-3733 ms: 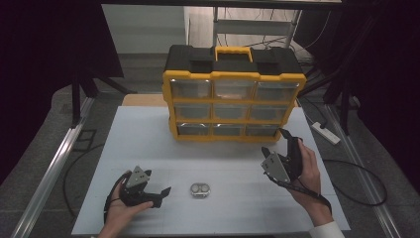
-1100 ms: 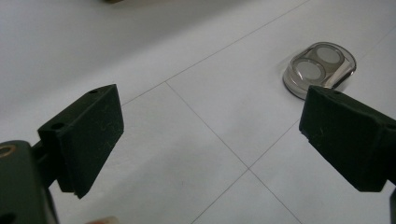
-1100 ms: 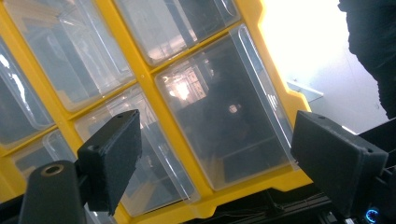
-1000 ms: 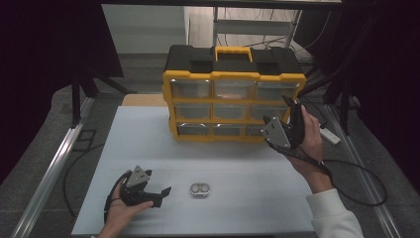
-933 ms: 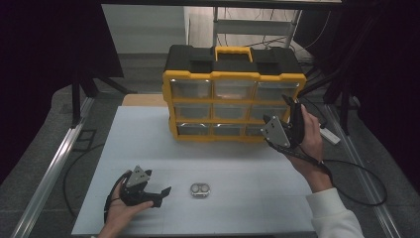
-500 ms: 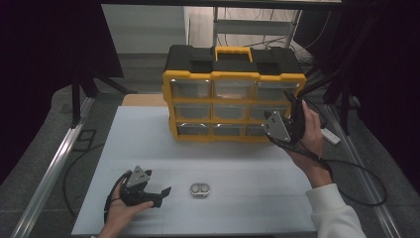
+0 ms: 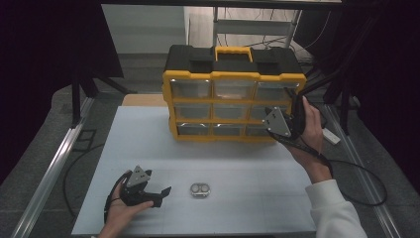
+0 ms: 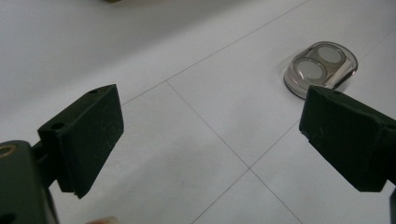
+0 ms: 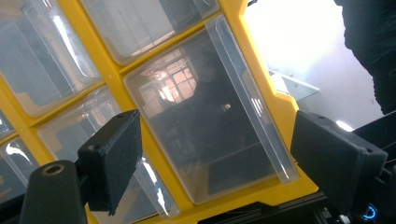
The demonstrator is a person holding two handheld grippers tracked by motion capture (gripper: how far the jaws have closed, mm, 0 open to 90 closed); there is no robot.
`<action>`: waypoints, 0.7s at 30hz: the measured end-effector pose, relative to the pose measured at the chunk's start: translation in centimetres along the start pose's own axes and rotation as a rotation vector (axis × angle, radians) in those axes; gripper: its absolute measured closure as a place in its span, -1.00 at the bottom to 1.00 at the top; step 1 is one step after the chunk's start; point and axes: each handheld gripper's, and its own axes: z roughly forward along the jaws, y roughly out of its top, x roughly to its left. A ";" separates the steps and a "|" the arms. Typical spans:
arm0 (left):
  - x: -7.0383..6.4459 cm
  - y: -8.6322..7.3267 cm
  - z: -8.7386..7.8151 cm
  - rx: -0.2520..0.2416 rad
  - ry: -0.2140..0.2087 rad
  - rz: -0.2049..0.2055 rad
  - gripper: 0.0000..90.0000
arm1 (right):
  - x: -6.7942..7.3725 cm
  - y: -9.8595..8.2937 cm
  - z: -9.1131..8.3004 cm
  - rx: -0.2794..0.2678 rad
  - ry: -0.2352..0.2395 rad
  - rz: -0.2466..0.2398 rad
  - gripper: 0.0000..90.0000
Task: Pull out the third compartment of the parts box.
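Note:
A yellow and black organizer case [image 7: 233,79] with clear drawers stands upright at the back of the white table [image 7: 247,158]. My right gripper [image 7: 275,122] is raised in front of its right-hand column, open. In the right gripper view a clear drawer [image 9: 205,116] at the edge of the yellow frame sits between the open right gripper [image 9: 219,156] jaws, close but apart. A small clear case [image 7: 199,189] with two round discs lies near the front. My left gripper [image 7: 154,194] rests open just left of it. The small clear case [image 8: 322,69] lies beyond the open left gripper [image 8: 210,140].
Metal rails [image 7: 54,168] run along both long sides of the table. A cable [image 7: 356,173] trails from the right gripper over the table's right edge. A white block [image 7: 331,136] lies on the floor to the right. Bare table lies between the organizer and the small case.
The right gripper has lifted from the right side of the table and moved up to the organizer's right column of drawers. The left gripper and the small case have stayed put.

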 end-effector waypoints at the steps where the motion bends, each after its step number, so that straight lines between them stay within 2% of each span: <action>1: 0.0 0.0 0.0 0.000 0.000 0.000 -0.85 | 0.0 0.0 0.1 0.001 0.000 -0.003 -0.63; 21: 0.0 0.0 0.0 0.000 0.004 0.005 -0.84 | -0.5 0.0 1.2 0.009 -0.001 -0.003 -0.59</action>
